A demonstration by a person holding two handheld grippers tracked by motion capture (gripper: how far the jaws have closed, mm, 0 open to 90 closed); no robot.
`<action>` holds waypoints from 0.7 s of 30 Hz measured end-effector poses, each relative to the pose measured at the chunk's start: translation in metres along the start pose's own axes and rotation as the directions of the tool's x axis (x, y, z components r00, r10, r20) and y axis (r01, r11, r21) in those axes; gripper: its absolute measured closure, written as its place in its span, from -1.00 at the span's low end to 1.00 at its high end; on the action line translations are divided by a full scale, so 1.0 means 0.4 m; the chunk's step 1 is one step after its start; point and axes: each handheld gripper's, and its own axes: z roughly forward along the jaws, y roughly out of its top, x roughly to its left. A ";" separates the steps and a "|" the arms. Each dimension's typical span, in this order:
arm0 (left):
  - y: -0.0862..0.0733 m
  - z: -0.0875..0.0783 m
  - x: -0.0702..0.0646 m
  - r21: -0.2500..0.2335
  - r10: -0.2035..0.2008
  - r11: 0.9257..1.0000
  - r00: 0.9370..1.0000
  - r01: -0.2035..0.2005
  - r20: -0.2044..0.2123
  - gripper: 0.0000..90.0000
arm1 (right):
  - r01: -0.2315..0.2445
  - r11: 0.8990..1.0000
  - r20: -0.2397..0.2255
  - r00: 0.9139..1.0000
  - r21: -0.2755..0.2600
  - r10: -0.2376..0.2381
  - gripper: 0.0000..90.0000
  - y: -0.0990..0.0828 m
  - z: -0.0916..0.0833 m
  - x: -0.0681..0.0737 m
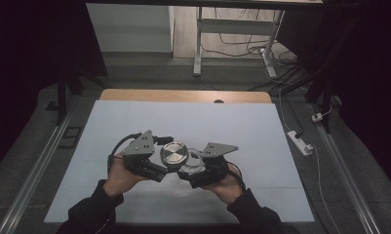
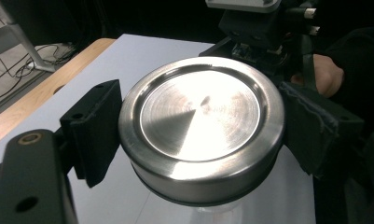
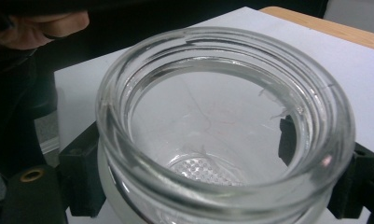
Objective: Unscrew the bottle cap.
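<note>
Pale blue sheeting covers the table [image 1: 242,131], with a strip of bare wood [image 1: 183,95] showing along its far edge. Beyond that edge stand the white legs of a desk frame [image 1: 199,44] on a floor littered with loose cables [image 1: 242,46], and a white power strip [image 1: 299,142] lies on the dark floor to the right of the table. Metal rails [image 1: 34,170] run along both sides.

The person's forearms in dark sleeves [image 1: 93,212] come in from the near edge. The left gripper [image 1: 159,168] and right gripper [image 1: 195,175] are held close together above the near middle of the sheet, each topped by a grey three-cornered plate.

The left gripper's jaws stand partly apart and press on the sides of a round steel lid [image 2: 201,123], which is lifted off the table and tilted slightly; in the high view the lid [image 1: 174,154] sits just left of the jar and overlaps its rim, hiding part of it. Seen along the left gripper, the right hand [image 2: 324,74] and its gripper are right behind the lid.

The right gripper's jaws are closed on the neck of a clear glass jar [image 3: 222,135], mouth open upward, with nothing visible inside but its dimpled base. The jar [image 1: 195,161] is held above the sheet between the two hands.
</note>
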 end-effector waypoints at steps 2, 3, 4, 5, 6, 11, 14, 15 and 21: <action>-0.005 -0.005 0.002 0.002 -0.006 1.000 1.000 0.006 -0.008 -0.59 | -0.003 1.000 0.008 1.000 -0.001 0.003 -0.68 -0.001 -0.001 -0.004; -0.008 -0.007 0.002 -0.001 -0.011 1.000 1.000 0.011 -0.011 -0.59 | -0.004 1.000 0.010 1.000 -0.001 0.004 -0.68 -0.001 -0.002 -0.006; -0.011 -0.010 0.003 0.000 -0.011 1.000 1.000 0.011 -0.013 -0.59 | -0.005 1.000 0.012 1.000 -0.001 0.005 -0.68 -0.002 -0.003 -0.008; -0.013 -0.012 0.004 0.000 -0.016 1.000 1.000 0.016 -0.016 -0.59 | -0.007 1.000 0.014 1.000 -0.001 0.007 -0.68 -0.002 -0.004 -0.009; -0.016 -0.015 0.005 0.000 -0.018 1.000 1.000 0.018 -0.021 -0.59 | -0.007 1.000 0.019 1.000 -0.001 0.007 -0.68 -0.002 -0.005 -0.010; -0.027 -0.025 0.010 -0.005 -0.030 1.000 0.999 0.030 -0.034 -0.59 | -0.007 1.000 0.029 1.000 -0.005 0.007 -0.68 -0.002 -0.008 -0.016; -0.033 -0.030 0.012 -0.001 -0.035 0.999 0.998 0.035 -0.042 -0.59 | -0.008 1.000 0.036 0.999 -0.005 0.008 -0.68 -0.002 -0.010 -0.020; -0.036 -0.031 0.013 -0.001 -0.036 0.999 0.998 0.036 -0.044 -0.59 | -0.009 1.000 0.037 0.999 -0.006 0.010 -0.68 -0.003 -0.011 -0.022; -0.050 -0.039 0.020 0.006 -0.047 0.999 0.997 0.047 -0.060 -0.59 | -0.017 1.000 0.043 0.999 -0.014 0.018 -0.68 -0.002 -0.015 -0.027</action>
